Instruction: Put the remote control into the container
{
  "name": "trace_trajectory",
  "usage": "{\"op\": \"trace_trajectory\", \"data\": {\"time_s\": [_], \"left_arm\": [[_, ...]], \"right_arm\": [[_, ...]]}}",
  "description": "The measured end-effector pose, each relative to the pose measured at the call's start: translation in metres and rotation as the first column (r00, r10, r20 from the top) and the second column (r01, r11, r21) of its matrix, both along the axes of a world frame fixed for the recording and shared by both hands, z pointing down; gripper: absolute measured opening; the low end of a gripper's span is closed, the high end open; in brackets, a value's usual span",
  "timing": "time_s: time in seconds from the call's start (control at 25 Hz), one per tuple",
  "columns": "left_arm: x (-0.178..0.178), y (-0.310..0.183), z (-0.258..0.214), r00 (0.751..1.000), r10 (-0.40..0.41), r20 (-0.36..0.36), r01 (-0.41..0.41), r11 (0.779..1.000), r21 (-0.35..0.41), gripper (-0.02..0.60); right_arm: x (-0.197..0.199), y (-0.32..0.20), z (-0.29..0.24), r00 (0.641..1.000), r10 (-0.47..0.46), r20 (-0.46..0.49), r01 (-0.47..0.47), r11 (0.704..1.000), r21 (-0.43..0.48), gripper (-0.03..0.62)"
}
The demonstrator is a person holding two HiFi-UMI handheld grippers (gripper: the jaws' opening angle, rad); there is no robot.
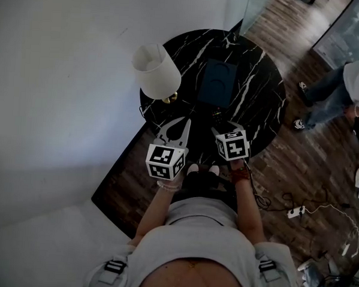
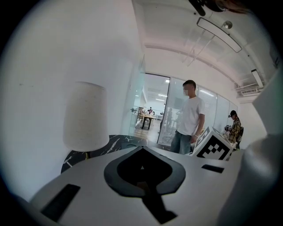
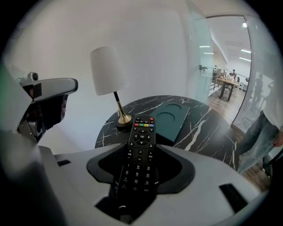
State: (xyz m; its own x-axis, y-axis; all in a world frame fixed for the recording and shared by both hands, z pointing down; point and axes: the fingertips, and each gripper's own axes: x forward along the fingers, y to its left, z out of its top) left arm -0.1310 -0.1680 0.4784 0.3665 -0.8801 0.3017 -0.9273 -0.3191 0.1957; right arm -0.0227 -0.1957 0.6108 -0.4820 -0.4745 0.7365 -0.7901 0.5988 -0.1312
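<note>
My right gripper (image 3: 141, 173) has its jaws clenched on the lower end of the slim black plastic remote control (image 3: 141, 137). The remote lies face up in the air, short of the dark teal rectangular container (image 3: 170, 119), with its top end pointing that way. I can see a red button at its top corner, a row of coloured keys, a round OK pad and number keys below. My left gripper (image 2: 142, 170), left of the right one, has its jaws pressed together on nothing. The container rests on the round black marble surface (image 3: 208, 130). Left of the container stands a white-shaded, brass-footed lamp (image 3: 108, 70).
</note>
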Motion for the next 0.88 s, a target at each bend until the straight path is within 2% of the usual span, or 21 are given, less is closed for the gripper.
{"op": "trace_trajectory", "data": {"time_s": [0.36,0.88], "left_arm": [[-0.037,0.006,0.02,0.998,-0.057,-0.023,0.056,0.997,-0.045,0.008],[-0.066,0.007,0.043,0.995,-0.087,-0.054,0.082,0.992,-0.093,0.008]], "right_arm": [[-0.023,-0.006,0.044,0.997,-0.022,-0.068,0.016,0.996,-0.088,0.222],[-0.029,-0.009,0.107,0.982,0.024,-0.186,-0.063,0.976,-0.208,0.222]]}}
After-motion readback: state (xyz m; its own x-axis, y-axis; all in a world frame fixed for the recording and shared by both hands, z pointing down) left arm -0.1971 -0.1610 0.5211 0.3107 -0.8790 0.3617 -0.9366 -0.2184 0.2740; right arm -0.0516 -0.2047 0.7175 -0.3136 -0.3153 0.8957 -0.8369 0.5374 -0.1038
